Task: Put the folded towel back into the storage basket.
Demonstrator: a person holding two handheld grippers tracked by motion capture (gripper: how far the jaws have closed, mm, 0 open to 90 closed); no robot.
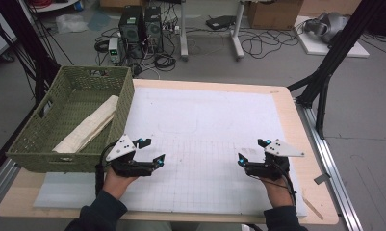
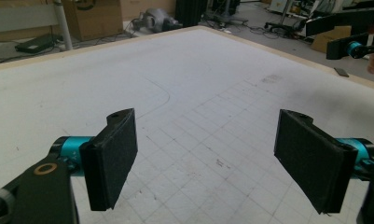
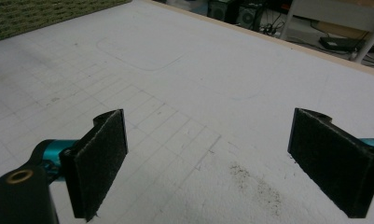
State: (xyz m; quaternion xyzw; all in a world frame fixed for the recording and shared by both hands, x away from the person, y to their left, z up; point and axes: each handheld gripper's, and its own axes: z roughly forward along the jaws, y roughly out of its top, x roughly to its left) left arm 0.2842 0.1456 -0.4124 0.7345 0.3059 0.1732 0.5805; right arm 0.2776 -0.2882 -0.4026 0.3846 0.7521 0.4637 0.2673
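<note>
Towel roll [image 1: 88, 126] diagonal in basket [image 1: 34, 144], far end right.

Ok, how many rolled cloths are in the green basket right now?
1. A cream rolled cloth lies diagonally inside the green basket at the table's left; the near wall could hide something small behind it.

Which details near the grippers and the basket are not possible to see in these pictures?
- High view: the near wall of the green basket hides the lower end of the folded cloth.
- High view: the left gripper covers its hand.
- Right gripper view: the basket is cut off by the top edge.
</note>
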